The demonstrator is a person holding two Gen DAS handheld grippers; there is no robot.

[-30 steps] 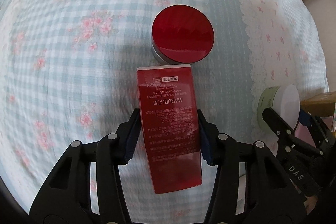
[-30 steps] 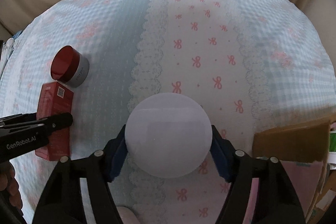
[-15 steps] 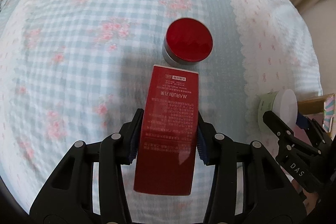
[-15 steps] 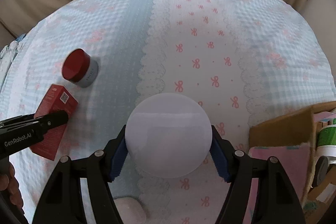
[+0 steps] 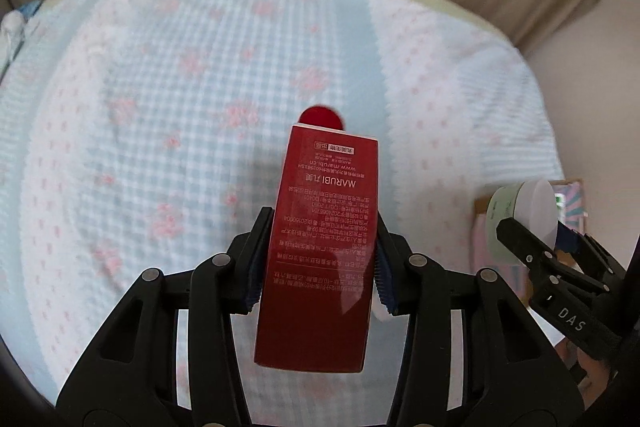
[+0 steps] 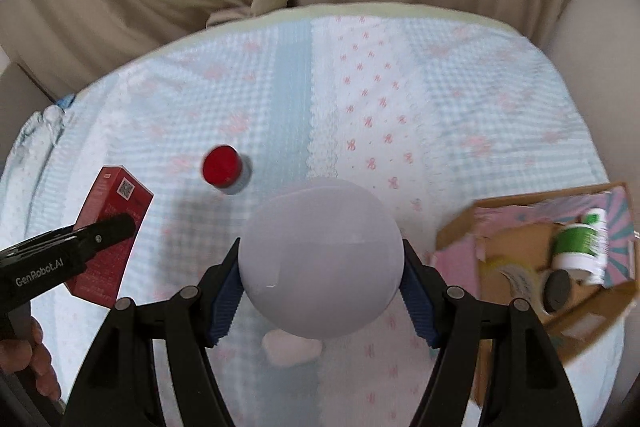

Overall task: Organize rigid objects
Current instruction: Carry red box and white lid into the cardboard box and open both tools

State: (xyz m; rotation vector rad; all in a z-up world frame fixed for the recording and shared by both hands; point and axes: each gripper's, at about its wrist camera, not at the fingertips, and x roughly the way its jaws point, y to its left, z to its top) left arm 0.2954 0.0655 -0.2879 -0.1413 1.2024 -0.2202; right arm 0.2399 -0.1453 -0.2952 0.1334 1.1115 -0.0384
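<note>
left gripper (image 5: 318, 259) jaws gripping red box (image 5: 320, 247), frame centre, above the bed (image 5: 160, 107) | right gripper (image 6: 320, 291) jaws gripping white-lidded jar (image 6: 320, 259), centre | red-lidded jar (image 6: 224, 169) lying on bed, left of centre

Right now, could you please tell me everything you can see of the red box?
The red box is a tall, narrow carton, apparently glossy card, printed with small white text, the name MARUBI, and a QR code on one face. It looks closed and undamaged. The left hand-held gripper clamps it by its two long sides, its blue pads pressing mid-length, holding it lifted clear of the bedspread and tilted away from the camera. Nothing else touches it; its far end partly hides the red jar below.
</note>
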